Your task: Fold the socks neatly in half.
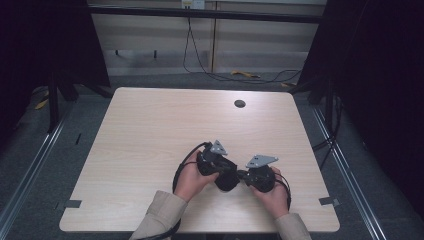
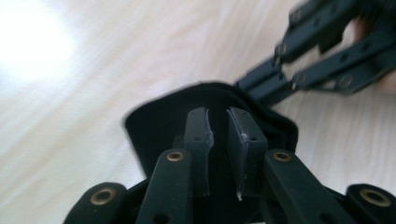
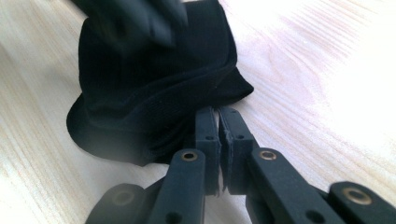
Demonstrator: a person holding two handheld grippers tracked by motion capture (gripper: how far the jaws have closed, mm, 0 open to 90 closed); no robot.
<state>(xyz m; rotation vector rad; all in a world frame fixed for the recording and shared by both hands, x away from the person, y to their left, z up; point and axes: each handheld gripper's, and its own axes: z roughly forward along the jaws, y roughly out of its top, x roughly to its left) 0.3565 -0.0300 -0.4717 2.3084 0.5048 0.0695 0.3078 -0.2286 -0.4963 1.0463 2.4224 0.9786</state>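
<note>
Cloth [image 1: 227, 179]: black, bunched, near the front edge of the counter [image 1: 150, 125], between both hands. Seen from the right hand-held gripper [image 3: 219, 114] as a folded ribbed bundle [image 3: 154, 88] lying on the wood; seen from the left hand-held gripper [image 2: 217, 116] as a dark patch [image 2: 154, 126] under and behind the jaws.

Left hand-held gripper: jaws a little apart, a narrow gap between the pads, nothing clearly pinched; hard to tell whether fabric sits in that gap. Right hand-held gripper: jaws pressed together at the cloth's edge, probably clamped on a thin fold, though the fold itself hides between the pads.

Risks, as judgement only:
- Thin bite at the right edge likely to slip out under any pull, dropping that corner.
- Left jaws closing on several layers at once, so the bundle lifts as a lump instead of opening.
- Both tools close together over one small bundle; possible knock of linkage [image 2: 322, 51] against linkage.
- Black on black: poor contrast, easy to misjudge the grip.

No brand, label or readable writing anywhere.
</note>
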